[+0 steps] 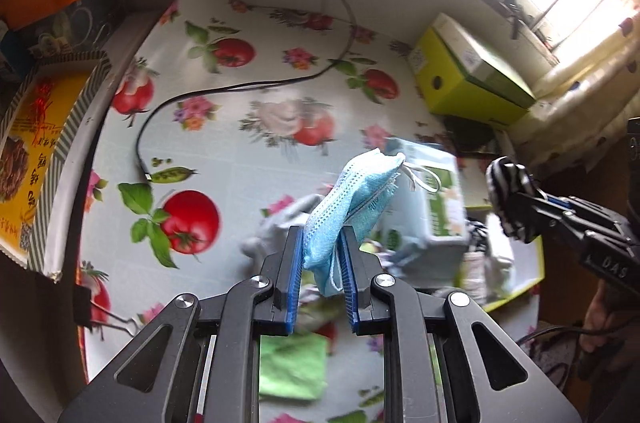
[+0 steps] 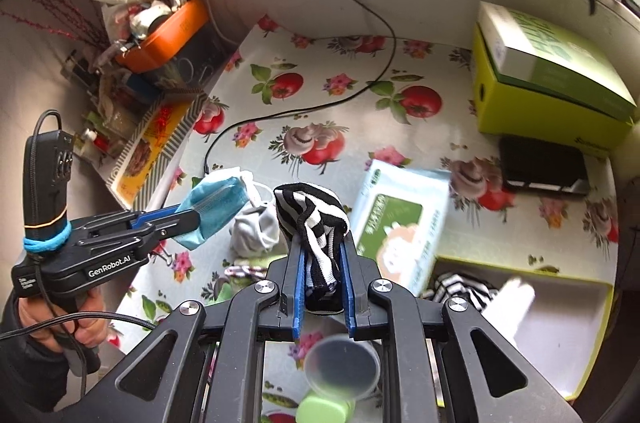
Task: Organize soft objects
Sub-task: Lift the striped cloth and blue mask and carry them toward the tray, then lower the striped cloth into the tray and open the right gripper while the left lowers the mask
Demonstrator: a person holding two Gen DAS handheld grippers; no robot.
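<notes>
Sunlit window bars run behind a table (image 2: pixel 352 143) covered with a tomato-and-flower print cloth, across which a black cable (image 1: pixel 224 91) is trailed. A blue face mask (image 1: pixel 352 207) is pinched between the narrowly set jaws of the left gripper (image 1: pixel 320 247) and is held above the cloth, its white ear loop hanging at the far end. A black-and-white striped sock (image 2: pixel 316 223) is clamped in the jaws of the right gripper (image 2: pixel 322 251), likewise lifted clear of the table. A grey cloth (image 2: pixel 256 231) is seen lying between the two grippers, and a wipes pack (image 2: pixel 400 223) is seen tilted just right of the sock. At the near right, a yellow-rimmed tray (image 2: pixel 560 283) is seen with striped fabric inside. A yellow-green box (image 2: pixel 548 95) stands at the far right, and an orange bin (image 2: pixel 168 39) is placed at the far left
</notes>
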